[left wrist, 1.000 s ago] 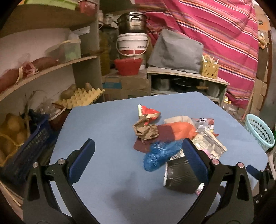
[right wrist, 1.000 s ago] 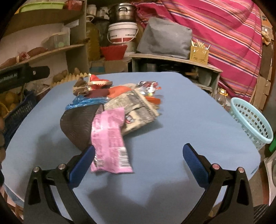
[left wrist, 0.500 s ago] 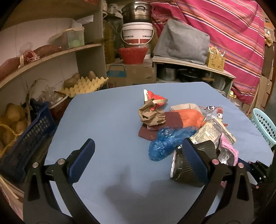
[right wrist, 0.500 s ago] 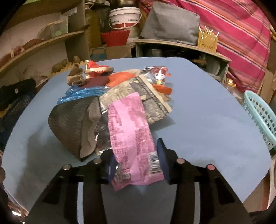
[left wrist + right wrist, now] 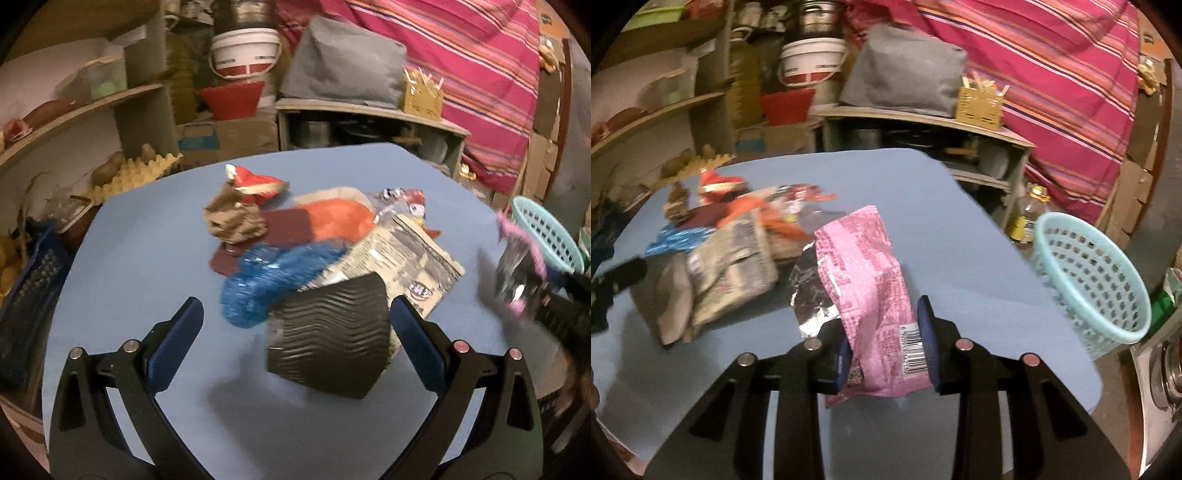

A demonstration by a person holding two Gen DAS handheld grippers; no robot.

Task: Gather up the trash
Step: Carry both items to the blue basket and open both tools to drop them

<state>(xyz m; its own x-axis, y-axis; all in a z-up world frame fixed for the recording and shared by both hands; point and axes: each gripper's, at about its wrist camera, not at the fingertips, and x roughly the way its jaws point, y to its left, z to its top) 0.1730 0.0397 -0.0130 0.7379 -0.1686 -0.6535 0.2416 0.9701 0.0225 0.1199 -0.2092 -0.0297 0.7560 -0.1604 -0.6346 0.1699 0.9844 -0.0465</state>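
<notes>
Pink wrapper (image 5: 871, 295) is clamped in the right tool (image 5: 886, 350), whose jaws have just closed, above bare bench (image 5: 960, 240) near the right edge, beside the basket (image 5: 1097, 288). Left tool (image 5: 295, 347) gapes around the black cup (image 5: 328, 343).

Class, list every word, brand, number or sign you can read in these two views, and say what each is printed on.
None can be quoted with confidence.
Pink foil wrapper in the right hand-held gripper: barcode and digits, too small and blurred.
Grey printed packet: round logo and text, blurred.
White plastic bucket: red band, lettering unreadable.
Cardboard box with blue label: unreadable.
</notes>
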